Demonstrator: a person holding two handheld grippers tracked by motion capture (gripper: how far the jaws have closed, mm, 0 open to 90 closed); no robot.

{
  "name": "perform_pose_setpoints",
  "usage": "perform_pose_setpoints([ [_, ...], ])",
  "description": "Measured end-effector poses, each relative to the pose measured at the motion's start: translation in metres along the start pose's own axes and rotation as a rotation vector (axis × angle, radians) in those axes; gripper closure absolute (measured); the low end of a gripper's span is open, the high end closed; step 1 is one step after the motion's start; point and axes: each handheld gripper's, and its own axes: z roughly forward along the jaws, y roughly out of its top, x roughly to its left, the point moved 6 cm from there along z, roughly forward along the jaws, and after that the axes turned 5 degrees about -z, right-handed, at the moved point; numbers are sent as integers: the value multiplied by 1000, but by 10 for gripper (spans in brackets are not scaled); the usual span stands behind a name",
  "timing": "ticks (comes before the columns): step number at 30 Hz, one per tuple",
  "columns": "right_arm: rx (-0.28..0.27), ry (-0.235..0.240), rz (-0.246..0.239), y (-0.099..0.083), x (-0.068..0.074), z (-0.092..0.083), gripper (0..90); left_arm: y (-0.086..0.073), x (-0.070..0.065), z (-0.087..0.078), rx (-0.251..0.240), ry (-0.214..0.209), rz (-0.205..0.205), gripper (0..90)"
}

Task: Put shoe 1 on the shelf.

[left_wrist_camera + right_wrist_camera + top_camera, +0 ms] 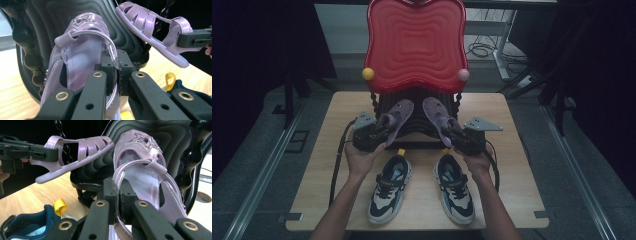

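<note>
At the centre of the high view, our left gripper [382, 131] pinches one purple sandal [396, 118] and our right gripper [453, 134] pinches the other sandal [437, 115], above the sneakers [389, 187].

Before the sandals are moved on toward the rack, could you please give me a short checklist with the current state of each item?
1. Left tool shut on the left sandal strap: ok.
2. Right tool shut on the right sandal strap: ok.
3. Sandals apart from each other: ok, a gap shows between them in the high view.
4. Sandals lifted above the sneakers: ok.
5. Black rack under the red tray free to take them: cannot tell.
6. Grip firm enough not to slip: cannot tell.
</note>
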Motion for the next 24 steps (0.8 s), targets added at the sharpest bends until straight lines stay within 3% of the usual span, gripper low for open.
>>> perform_pose_setpoints([
  [5,-3,-9,-8,2,0,5,864,4,5,1,-4,17,3,865],
  [24,-7,-24,-3,9,0,18,864,13,7,12,-25,14,-6,866],
])
